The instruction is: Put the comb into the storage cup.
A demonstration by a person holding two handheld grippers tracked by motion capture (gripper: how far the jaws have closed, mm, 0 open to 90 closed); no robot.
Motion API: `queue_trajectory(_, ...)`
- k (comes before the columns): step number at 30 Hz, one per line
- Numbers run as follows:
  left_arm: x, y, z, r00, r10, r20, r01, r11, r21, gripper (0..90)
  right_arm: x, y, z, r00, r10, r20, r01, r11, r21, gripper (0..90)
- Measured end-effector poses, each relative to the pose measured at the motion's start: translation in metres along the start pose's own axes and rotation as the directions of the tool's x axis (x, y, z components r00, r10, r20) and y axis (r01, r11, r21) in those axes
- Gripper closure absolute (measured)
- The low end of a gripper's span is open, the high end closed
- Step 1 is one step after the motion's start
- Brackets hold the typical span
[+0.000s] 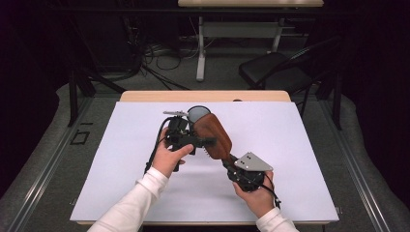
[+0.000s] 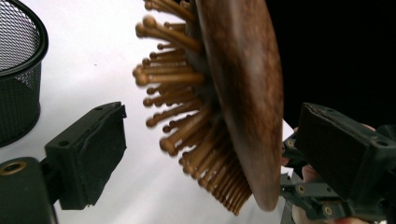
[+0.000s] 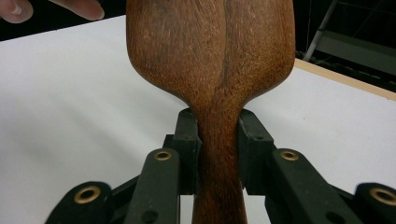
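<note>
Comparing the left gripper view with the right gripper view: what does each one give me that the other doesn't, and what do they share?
Left gripper view alone: the brush's wooden bristles, side-on, between the left gripper's open fingers, which touch nothing, and a black mesh basket at the left edge.

Right gripper view alone: the right gripper shut on the brush's narrow handle, fingers pressing both sides, plus the table's wooden edge.

Both: the wooden hairbrush held above the white table surface.
</note>
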State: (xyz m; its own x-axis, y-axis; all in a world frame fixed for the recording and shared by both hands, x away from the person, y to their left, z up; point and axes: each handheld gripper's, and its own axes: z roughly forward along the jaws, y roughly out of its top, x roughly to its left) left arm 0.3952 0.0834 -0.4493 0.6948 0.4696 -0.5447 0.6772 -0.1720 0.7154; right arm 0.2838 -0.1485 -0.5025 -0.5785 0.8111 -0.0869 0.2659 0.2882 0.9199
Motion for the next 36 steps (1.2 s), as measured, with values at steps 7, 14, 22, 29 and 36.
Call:
queue_trajectory(7, 0.0, 0.004, 0.002, 0.9999, -0.006, 0.012, 0.006, 1.0, -0.002, 14.9, 0.001, 0.0, -0.001, 1.0, 0.0, -0.004, 0.0, 1.0, -0.004, 72.3)
queue_trajectory(14, 0.0, 0.008, 0.005, 0.9999, -0.007, 0.016, 0.007, 0.9999, 0.008, 15.2, 0.002, 0.0, -0.001, 1.0, -0.002, -0.005, 0.002, 1.0, -0.008, 72.3)
queue_trajectory(22, -0.002, 0.011, 0.008, 0.9998, -0.008, 0.018, 0.008, 0.9999, 0.011, 15.6, 0.002, 0.001, -0.001, 1.0, -0.002, -0.004, 0.002, 1.0, -0.012, 72.3)
queue_trajectory(29, -0.003, 0.011, 0.012, 0.9998, -0.005, 0.019, 0.005, 0.9998, 0.022, 16.0, 0.003, 0.0, -0.001, 1.0, -0.004, -0.003, 0.004, 1.0, -0.016, 72.3)
queue_trajectory(36, -0.003, 0.012, 0.013, 0.9995, -0.007, 0.029, 0.006, 0.9997, 0.024, 21.4, 0.003, 0.0, 0.0, 1.0, -0.007, -0.002, 0.007, 1.0, -0.015, 72.2)
